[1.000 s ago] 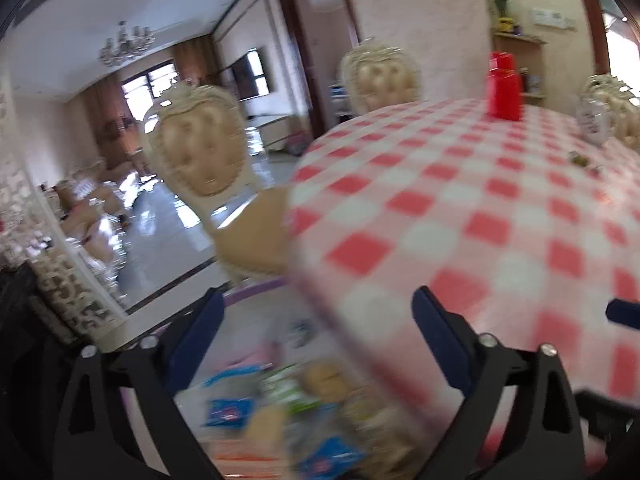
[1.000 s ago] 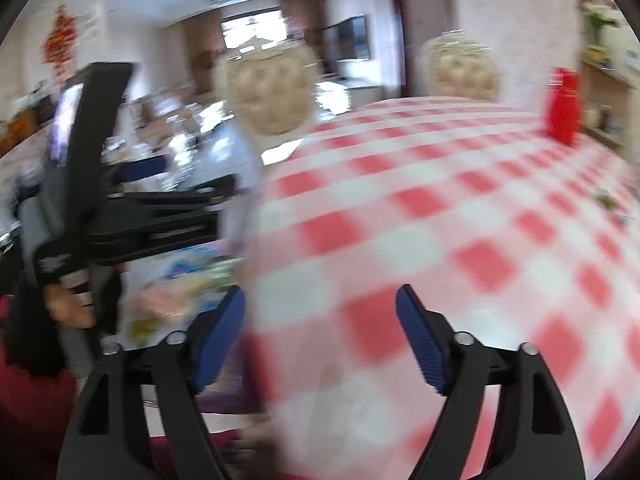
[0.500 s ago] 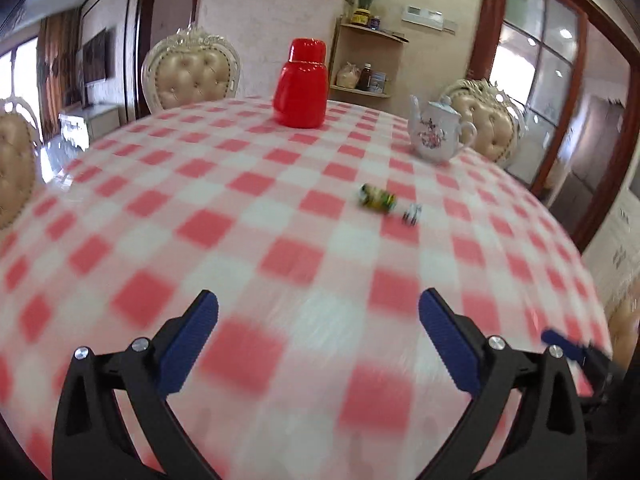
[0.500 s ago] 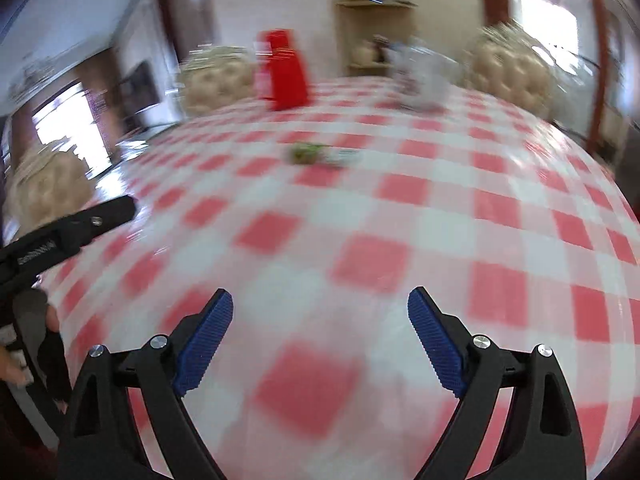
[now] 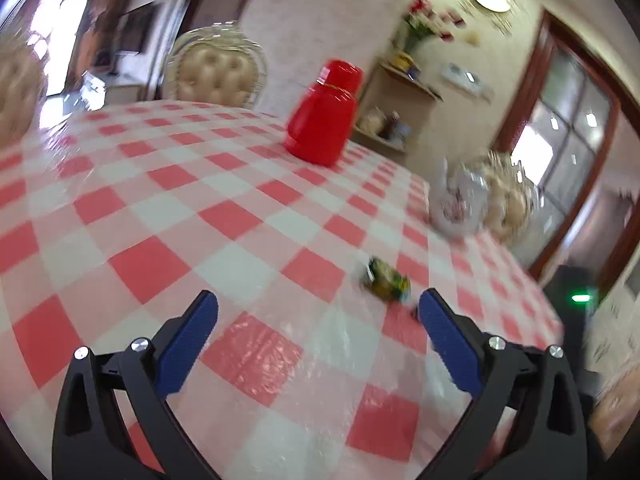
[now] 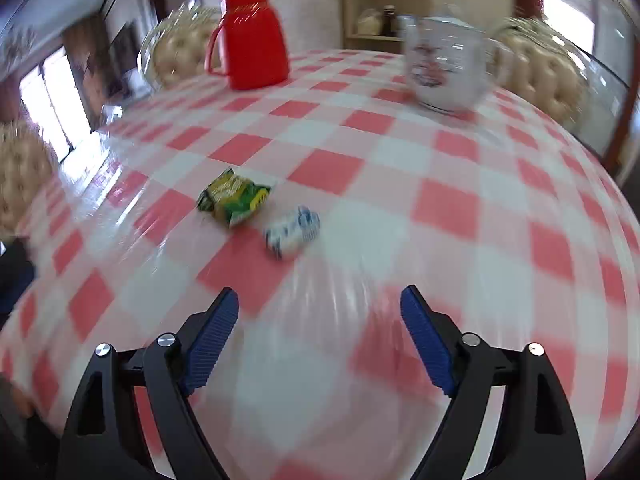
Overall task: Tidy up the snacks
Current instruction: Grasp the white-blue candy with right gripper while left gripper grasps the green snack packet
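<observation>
Checked table (image 6: 440,208) w/ 2 snack packs: 1 green (image 6: 234,200), 1 white-blue (image 6: 292,232); right tool (image 6: 320,312) closing, left tool (image 5: 318,312) wide, both empty.

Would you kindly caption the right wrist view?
Empty right gripper, jaws closing, above checked table near two snack packets.

**Non-task items in view**

Round table, red-and-white checked cloth (image 6: 440,208) under clear plastic. Red jug (image 6: 250,36) and floral white teapot (image 6: 444,68) upright at far side, well apart. Tufted cream chairs (image 5: 216,72) around table. Wall shelf (image 5: 404,80) beyond, flowers (image 5: 420,20) above.
</observation>
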Demonstrator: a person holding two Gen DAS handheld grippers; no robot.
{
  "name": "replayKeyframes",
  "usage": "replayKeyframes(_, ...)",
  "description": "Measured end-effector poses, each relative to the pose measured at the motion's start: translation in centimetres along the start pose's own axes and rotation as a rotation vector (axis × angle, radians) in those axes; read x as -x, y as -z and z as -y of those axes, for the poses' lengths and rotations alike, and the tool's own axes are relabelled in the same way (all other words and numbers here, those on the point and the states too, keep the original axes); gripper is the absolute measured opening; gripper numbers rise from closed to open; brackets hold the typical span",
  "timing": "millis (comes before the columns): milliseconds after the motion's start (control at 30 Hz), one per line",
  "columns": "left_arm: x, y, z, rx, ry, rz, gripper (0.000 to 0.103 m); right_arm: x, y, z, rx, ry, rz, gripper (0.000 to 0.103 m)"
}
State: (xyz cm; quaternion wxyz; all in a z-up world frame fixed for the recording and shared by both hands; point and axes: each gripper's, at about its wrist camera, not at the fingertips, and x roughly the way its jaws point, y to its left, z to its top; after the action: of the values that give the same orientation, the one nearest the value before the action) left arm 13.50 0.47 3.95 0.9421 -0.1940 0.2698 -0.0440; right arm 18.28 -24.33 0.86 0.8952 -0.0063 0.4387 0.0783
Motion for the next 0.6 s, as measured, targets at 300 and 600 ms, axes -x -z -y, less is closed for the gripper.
replayKeyframes(300, -0.1, -0.2, -0.4, 0.055, 0.079, -0.039, 0.101, -3.5, -3.1, -1.3, 0.191, -0.065, -0.046, 0.068)
replayKeyframes(600, -1.0, 0.2, 0.2, 0.011, 0.076, -0.079, 0.101, -0.1, -0.6, -0.1, 0.154, -0.088, 0.013, 0.036)
